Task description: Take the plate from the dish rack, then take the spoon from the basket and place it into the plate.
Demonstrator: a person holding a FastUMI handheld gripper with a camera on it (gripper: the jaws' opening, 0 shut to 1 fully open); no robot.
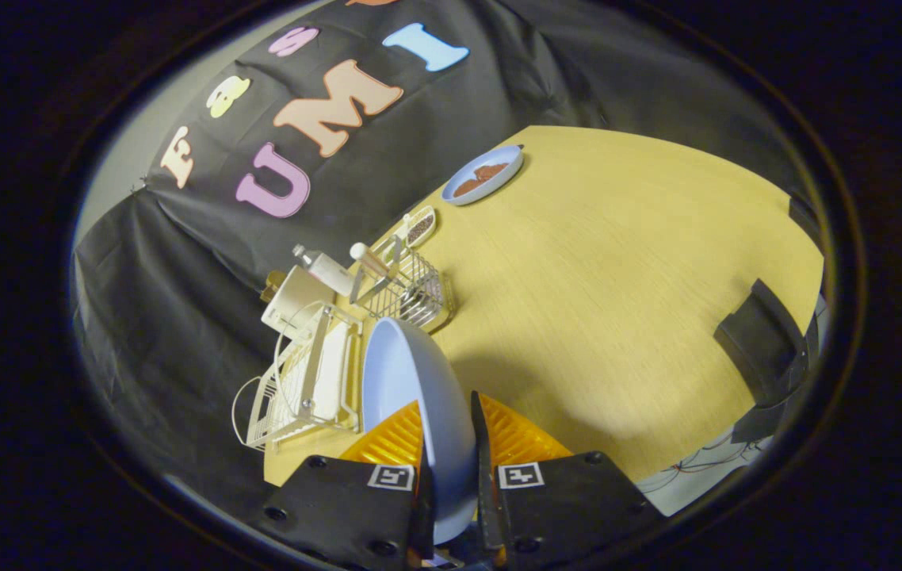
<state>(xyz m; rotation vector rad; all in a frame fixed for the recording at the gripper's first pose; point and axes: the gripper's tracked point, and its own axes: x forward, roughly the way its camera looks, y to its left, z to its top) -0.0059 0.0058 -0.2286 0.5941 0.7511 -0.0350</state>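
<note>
Gripper [449, 444] has its fingers clamped on the plate [407, 396], held edge-on just beside the dish rack [300, 388]. I'd level it out first, then set it on open table [617, 317] beyond the fingers.

gripper [451, 452] tilted, fingers clamped — plate [411, 396] edgewise

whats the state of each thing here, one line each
tool: shut on the plate, one finger on each face
plate: held on edge, out of the dish rack
dish rack: on the table, no plate in it
basket: upright beyond the rack, utensils standing in it
far plate: flat on the table, brown food on it
small dish: holds dark bits
</note>
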